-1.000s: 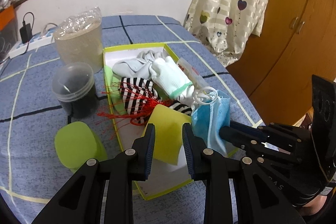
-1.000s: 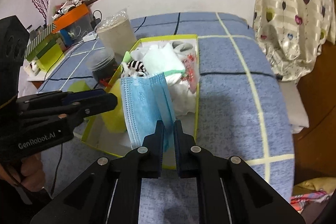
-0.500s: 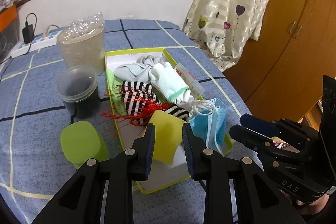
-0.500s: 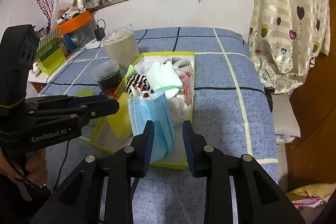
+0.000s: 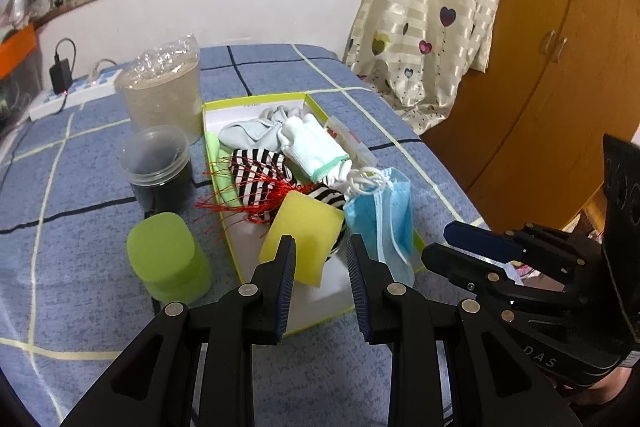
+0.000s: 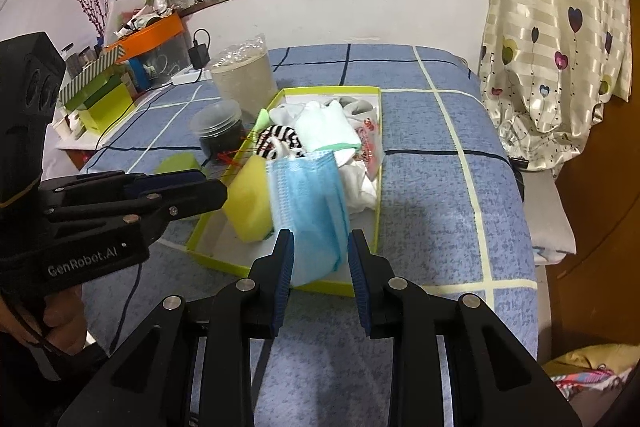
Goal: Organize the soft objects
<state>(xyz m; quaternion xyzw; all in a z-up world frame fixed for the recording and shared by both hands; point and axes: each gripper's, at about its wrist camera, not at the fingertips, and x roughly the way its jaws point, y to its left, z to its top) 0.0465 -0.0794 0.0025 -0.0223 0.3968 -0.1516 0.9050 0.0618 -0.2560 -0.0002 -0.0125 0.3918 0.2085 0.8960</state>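
Both the left gripper (image 5: 321, 254) and right gripper (image 6: 320, 249) have jaws released, gripping nothing. The blue mask (image 6: 308, 205) leans in the green-rimmed box (image 6: 366, 245), yellow sponge (image 6: 250, 203) at its 9 o'clock.

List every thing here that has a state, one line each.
Left tool: open, empty.
Right tool: open, empty.
Mask: released, draped over the box edge.
Box: lidless, holding soft items.
Sponge: leaning in the box.
Dark jar: lidded, upright.
Sand tub: covered with plastic.
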